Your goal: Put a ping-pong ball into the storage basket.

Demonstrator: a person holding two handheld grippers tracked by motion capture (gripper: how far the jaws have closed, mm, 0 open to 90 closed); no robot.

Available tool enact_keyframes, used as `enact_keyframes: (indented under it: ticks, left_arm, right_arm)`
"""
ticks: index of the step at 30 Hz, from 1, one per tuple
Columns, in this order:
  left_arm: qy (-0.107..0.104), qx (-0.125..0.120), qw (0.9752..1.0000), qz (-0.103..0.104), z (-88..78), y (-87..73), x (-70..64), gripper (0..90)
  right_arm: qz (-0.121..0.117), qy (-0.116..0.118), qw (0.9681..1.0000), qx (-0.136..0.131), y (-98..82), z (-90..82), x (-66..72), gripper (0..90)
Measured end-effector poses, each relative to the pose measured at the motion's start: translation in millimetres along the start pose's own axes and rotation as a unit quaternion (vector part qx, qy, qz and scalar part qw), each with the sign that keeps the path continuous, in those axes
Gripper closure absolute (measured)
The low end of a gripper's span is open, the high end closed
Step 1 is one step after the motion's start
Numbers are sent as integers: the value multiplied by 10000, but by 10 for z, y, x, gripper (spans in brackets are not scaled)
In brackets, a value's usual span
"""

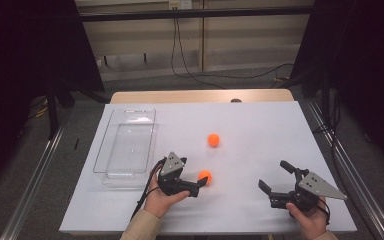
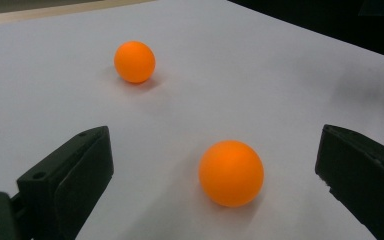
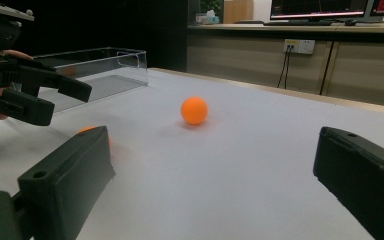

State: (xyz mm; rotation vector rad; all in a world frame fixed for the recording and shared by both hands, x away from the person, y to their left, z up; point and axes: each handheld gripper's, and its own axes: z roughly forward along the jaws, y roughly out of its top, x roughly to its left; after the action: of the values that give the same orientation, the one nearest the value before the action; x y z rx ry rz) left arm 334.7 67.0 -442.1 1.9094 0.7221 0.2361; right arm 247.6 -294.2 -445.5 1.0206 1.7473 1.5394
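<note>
While L gripper (image 2: 215,165) straddles near ball (image 2: 231,173), jaws wide, nothing held.
Centre ball btwn pads, close gently; R gripper (image 1: 279,179) open, empty.

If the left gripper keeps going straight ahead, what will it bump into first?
Most likely the nearer orange ball, which sits between the open jaws of the left gripper. The farther orange ball lies off to one side.

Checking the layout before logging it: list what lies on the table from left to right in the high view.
Clear plastic tray → left claw at the near orange ball → far orange ball → right claw.
</note>
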Motion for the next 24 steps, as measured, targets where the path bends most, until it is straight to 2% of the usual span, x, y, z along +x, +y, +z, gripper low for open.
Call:
enact_keyframes:
  ticks: [24]
  left_arm:
    - [-9, 262, 9996, -55, 112, -4, 11, 23]
  right_arm:
    - [-21, 19, 10000, -6, 2, -1, 1, 21]
